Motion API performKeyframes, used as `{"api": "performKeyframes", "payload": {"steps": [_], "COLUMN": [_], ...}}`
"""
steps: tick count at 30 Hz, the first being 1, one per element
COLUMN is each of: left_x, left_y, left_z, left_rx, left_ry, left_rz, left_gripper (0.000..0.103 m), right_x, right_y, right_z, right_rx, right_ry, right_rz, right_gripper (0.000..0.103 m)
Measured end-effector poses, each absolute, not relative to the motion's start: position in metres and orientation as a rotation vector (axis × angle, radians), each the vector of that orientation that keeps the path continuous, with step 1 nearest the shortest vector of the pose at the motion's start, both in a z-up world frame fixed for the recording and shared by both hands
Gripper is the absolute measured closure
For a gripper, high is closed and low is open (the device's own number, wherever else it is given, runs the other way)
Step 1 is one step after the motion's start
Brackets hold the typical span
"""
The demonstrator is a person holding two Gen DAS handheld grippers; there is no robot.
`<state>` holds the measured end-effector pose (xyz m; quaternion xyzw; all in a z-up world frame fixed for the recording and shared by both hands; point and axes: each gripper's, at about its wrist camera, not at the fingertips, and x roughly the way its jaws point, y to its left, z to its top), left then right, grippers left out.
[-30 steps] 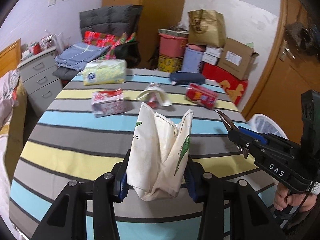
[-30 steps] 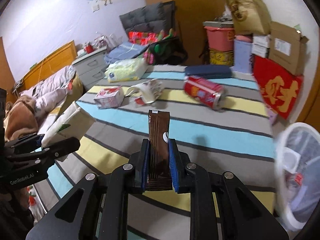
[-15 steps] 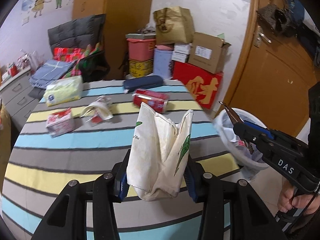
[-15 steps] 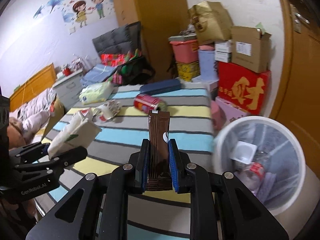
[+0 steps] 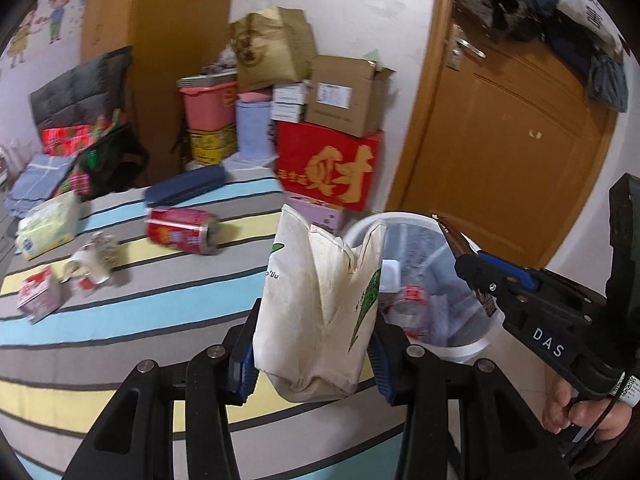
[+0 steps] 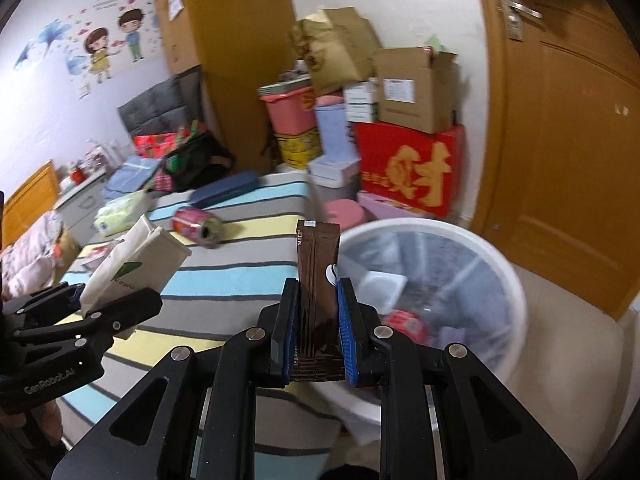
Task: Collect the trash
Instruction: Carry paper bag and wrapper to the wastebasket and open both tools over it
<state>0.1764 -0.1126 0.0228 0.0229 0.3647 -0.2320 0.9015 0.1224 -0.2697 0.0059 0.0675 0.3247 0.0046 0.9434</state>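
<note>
My left gripper is shut on a crumpled white carton with green print, held over the striped table's right edge beside the white trash bin. My right gripper is shut on a brown snack wrapper, held at the bin's left rim. The bin holds several pieces of trash. The carton also shows in the right wrist view. On the table lie a red can, a crumpled paper cup and a small red-white carton.
The striped tablecloth also bears a tissue pack and a dark blue case. Stacked boxes stand behind the bin. A wooden door is at the right.
Both grippers have swung right, away from the table's middle toward the bin, each still holding its item. The bin now fills the right of both views.
</note>
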Motion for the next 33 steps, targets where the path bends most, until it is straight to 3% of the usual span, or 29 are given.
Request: {"api": "performKeyframes", "payload": {"steps": [13, 24, 29, 32, 33], "left_x": [0.189, 0.202, 0.203, 0.204, 0.204], "left_y": [-0.195, -0.220, -0.222, -0.219, -0.218], "left_z": [0.009, -0.012, -0.012, -0.011, -0.010], "left_rx": [0.102, 0.113, 0.114, 0.110, 0.106], "left_ry": [0.783, 0.827, 0.822, 0.820, 0.817], "left_rz": [-0.588, -0.619, -0.625, -0.617, -0.615], "left_gripper": [0.056, 0.055, 0.046, 0.042, 0.042], "right_x": [0.118, 0.124, 0.127, 0.126, 0.126], "right_y": [-0.325, -0.346, -0.350, -0.349, -0.349], "right_z": [-0.014, -0.030, -0.034, -0.034, -0.033], "right_rx": [0.185, 0.193, 0.185, 0.179, 0.171], "right_ry": [0.717, 0.769, 0.789, 0.788, 0.788], "right_rz": [-0.125, -0.163, -0.180, -0.183, -0.190], "right_gripper": [0.083, 0.083, 0.082, 0.078, 0.068]}}
